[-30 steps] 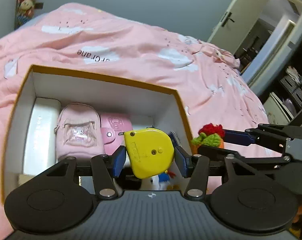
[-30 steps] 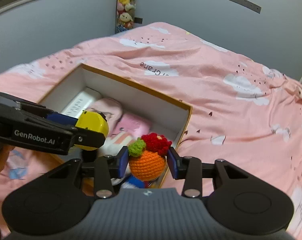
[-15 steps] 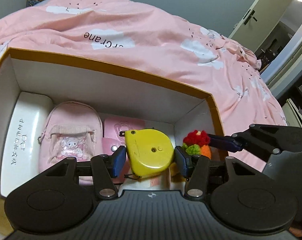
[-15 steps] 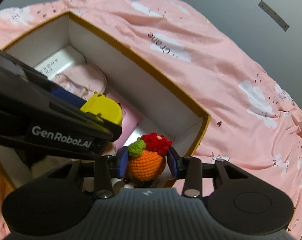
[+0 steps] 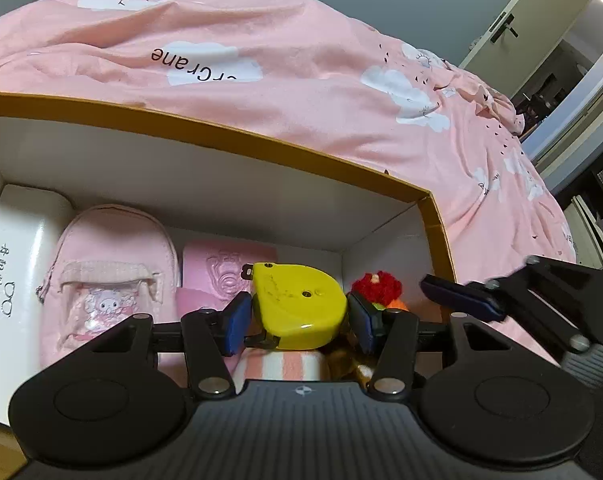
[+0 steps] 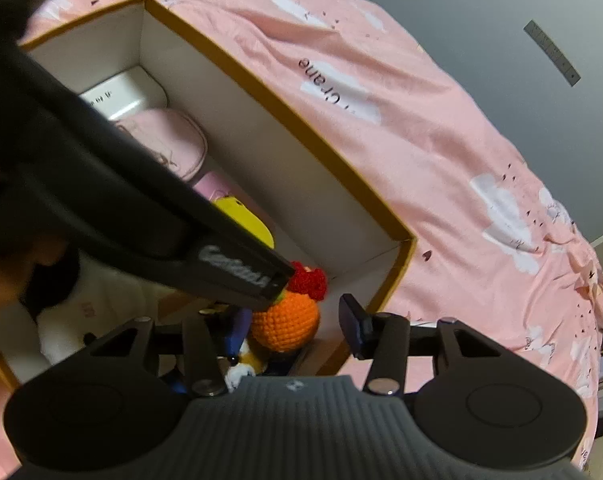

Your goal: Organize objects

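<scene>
While the left hand-held gripper (image 5: 297,316) is clamped on the yellow tape measure (image 5: 297,306) low inside the cardboard box (image 5: 229,136), it should settle the case onto a free patch beside the pink wallet (image 5: 221,268) before letting go. Its fingers point level toward the far wall. At the box's right corner, the right hand-held gripper (image 6: 297,320) has its pads spread apart, the crocheted orange toy (image 6: 285,322) sitting loose between them. Farther left lie a pink mini backpack (image 5: 109,276) and a white glasses case (image 5: 17,264). Beyond is the pink bed cover (image 5: 301,72).
</scene>
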